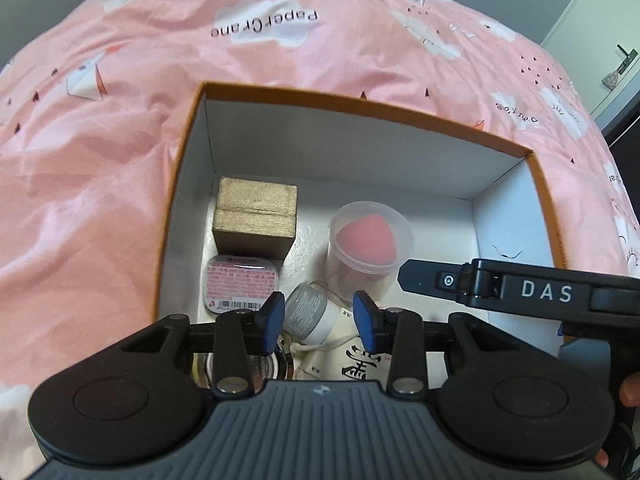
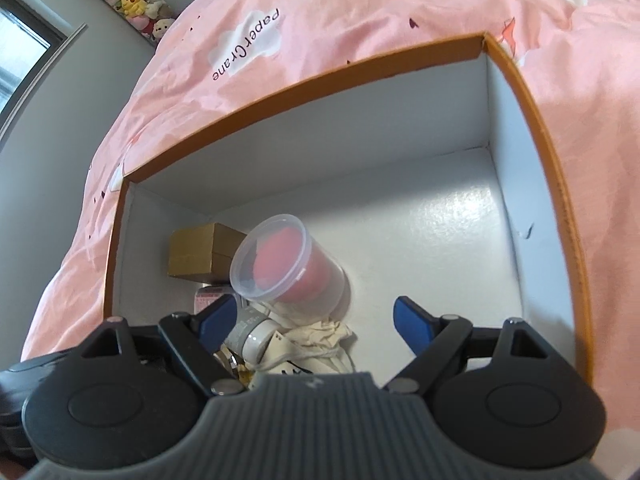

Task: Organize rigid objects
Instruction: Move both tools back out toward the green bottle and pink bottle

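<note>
Left gripper point(image 1: 320, 316) spread above small grey-labelled jar point(image 1: 310, 314), right gripper point(image 2: 316, 320) parted wide, both empty. Packed inside orange-rimmed white cardboard box point(image 1: 376, 152): gold cube point(image 1: 256, 216) far left, clear tub with pink sponge point(image 1: 370, 240) beside it, likely grouped to save space.

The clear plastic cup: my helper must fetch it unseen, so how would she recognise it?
Find the orange-rimmed box on the pink bedspread. Inside, right of the gold block, stands the clear plastic cup. Only it is see-through, holding a red sponge.
</note>
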Demonstrator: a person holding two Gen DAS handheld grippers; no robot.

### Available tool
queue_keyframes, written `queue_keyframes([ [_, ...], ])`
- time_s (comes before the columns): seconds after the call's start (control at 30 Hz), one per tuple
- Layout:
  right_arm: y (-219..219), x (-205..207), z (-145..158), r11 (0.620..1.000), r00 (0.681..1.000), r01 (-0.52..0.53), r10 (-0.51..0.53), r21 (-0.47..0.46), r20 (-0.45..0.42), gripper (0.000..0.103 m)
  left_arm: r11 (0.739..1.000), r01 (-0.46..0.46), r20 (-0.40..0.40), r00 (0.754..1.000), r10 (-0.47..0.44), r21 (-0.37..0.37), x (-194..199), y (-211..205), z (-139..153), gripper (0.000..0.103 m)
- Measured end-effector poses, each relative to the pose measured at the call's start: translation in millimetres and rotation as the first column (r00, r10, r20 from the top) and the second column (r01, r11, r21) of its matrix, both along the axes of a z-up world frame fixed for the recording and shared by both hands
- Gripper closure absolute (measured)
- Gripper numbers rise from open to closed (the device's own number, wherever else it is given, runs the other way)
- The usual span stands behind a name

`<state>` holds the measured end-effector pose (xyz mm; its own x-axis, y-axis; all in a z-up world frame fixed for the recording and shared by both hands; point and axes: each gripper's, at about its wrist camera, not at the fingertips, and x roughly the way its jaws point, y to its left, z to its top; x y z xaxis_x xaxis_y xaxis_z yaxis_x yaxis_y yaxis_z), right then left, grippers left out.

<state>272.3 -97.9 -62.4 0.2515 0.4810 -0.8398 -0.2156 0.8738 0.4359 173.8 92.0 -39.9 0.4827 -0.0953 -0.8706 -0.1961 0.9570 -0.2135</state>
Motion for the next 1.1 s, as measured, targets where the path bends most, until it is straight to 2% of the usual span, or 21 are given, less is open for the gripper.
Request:
queue_keyframes([
  [0.2, -3, -22, 26, 1.0, 0.995, -0.023, 0.024, -0.013, 0.096, 0.019, 1.0, -0.009, 0.035, 0.999, 0.009, -0.002, -17, -3, 20, 0.059],
  [0.37, -6, -45, 53, 0.998, 0.978, -0.047, 0.052, -0.029, 0.2, 0.019, 1.0, 0.002, 0.07, 0.998, -0.003, 0.011, -31, -8, 33, 0.059],
  [0.6, -21, -82, 86, 0.997, 0.938, -0.048, 0.067, -0.063, 0.341, 0.019, 1.0, -0.002, 0.108, 0.994, 0.003, -0.006, -53, -11, 49, 0.059],
  [0.77, -33, -116, 97, 0.99, 0.896, -0.05, 0.102, -0.131, 0.432, 0.023, 0.999, 0.043, 0.169, 0.985, -0.04, -0.011, -76, -22, 60, 0.059],
  [0.87, -45, -132, 97, 0.985, 0.891, -0.026, 0.1, -0.171, 0.443, 0.023, 0.996, 0.091, 0.173, 0.981, -0.087, -0.016, -89, -34, 58, 0.059],
  [1.0, -66, -150, 89, 0.982, 0.912, -0.008, 0.086, -0.191, 0.401, 0.023, 0.986, 0.161, 0.125, 0.98, -0.154, -0.048, -106, -50, 45, 0.059],
  [1.1, -79, -165, 78, 0.978, 0.935, -0.006, 0.079, -0.208, 0.346, 0.023, 0.98, 0.198, 0.083, 0.977, -0.195, -0.033, -118, -61, 34, 0.059],
])
